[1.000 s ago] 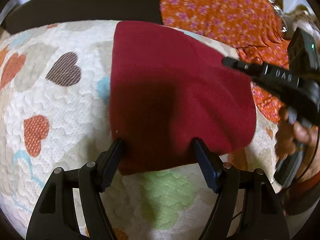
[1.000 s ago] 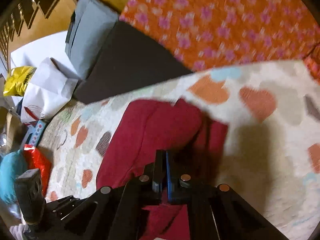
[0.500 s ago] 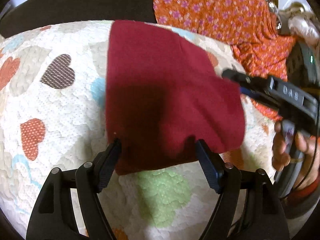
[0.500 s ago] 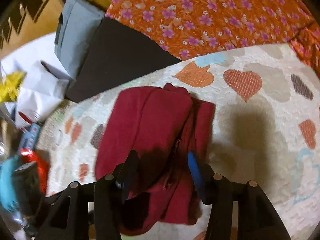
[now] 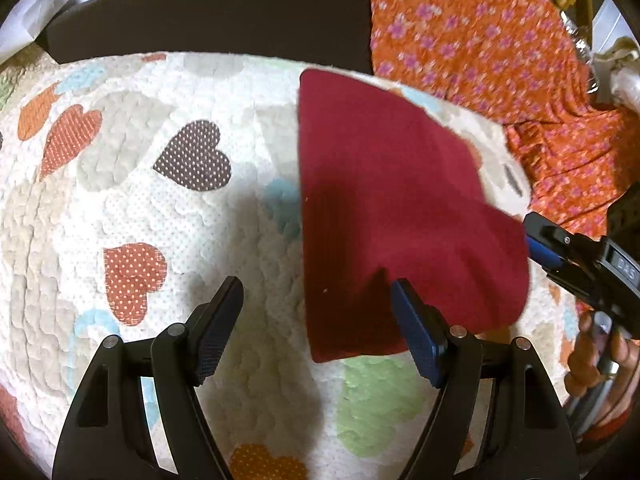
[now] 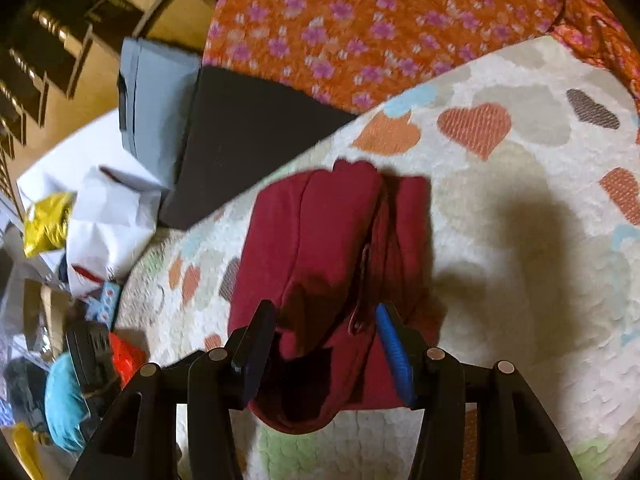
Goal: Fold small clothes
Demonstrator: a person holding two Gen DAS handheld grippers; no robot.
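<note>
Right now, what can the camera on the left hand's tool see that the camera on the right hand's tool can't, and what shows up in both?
Only the left wrist view shows the right gripper from outside, held by a hand beside the folded dark red garment.

Only the right wrist view shows a grey-blue folded fabric, crumpled white paper and a shiny yellow wrapper.

Both show the garment, the white quilt with coloured hearts, the orange flowered cloth and a flat black panel.

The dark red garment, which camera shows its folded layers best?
The right wrist view: the dark red garment shows its stacked folds and open edges between the right gripper's jaws. The left wrist view shows only its smooth top face.
</note>
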